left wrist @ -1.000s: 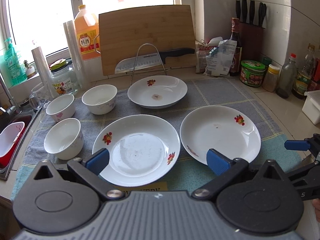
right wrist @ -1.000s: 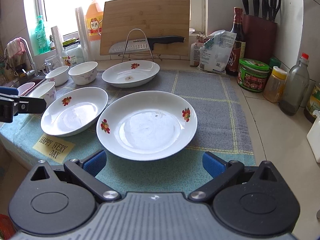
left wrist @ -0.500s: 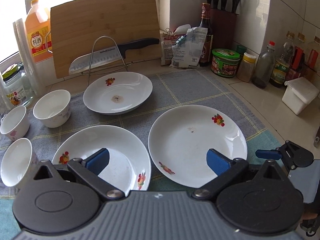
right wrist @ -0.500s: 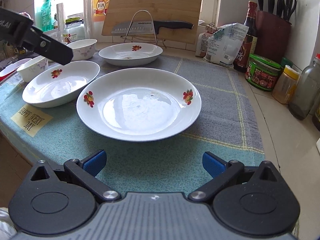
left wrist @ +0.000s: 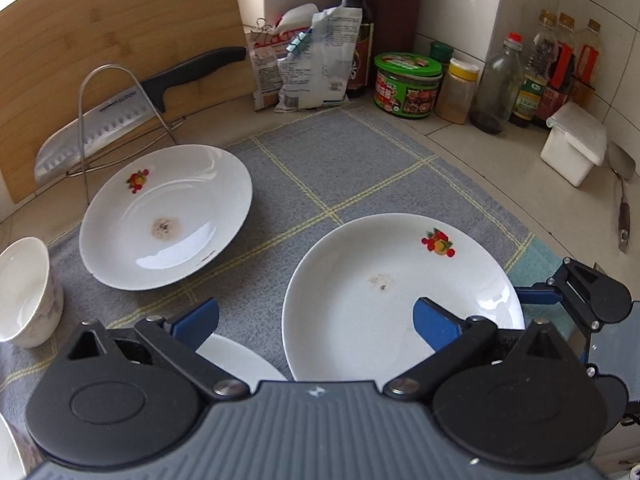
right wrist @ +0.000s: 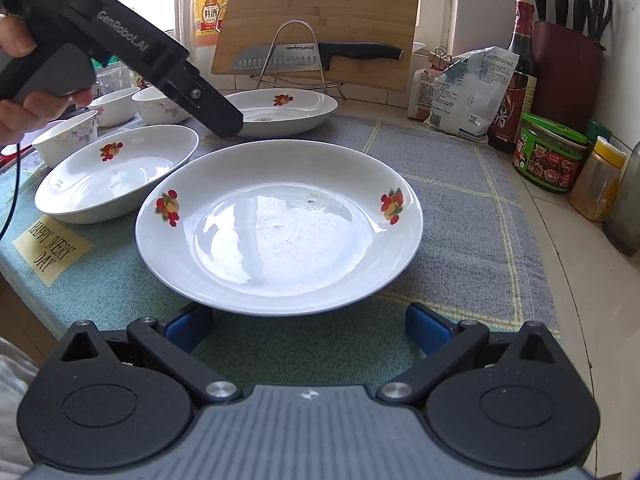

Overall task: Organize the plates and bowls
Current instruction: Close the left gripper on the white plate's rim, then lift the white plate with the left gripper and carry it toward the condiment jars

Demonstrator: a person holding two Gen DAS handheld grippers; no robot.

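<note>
The right gripper (right wrist: 308,326) is lining up low at the bench's front edge, jaws wide and holding nothing, just short of the nearest plate (right wrist: 280,224); next it needs to straddle that rim. The left gripper (left wrist: 316,320) is hovering, jaws wide

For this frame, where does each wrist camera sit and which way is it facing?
Left wrist: on the left gripper, raised, angled down toward the back-right counter corner; open blue fingers frame the near plate and stained far plate; the right gripper's tip shows at right.
Right wrist: on the right gripper, low at the mat's front edge, facing the cutting board; the left gripper and hand cross the upper left.
Shared: both plates, the knife, the green-lidded jar.
</note>
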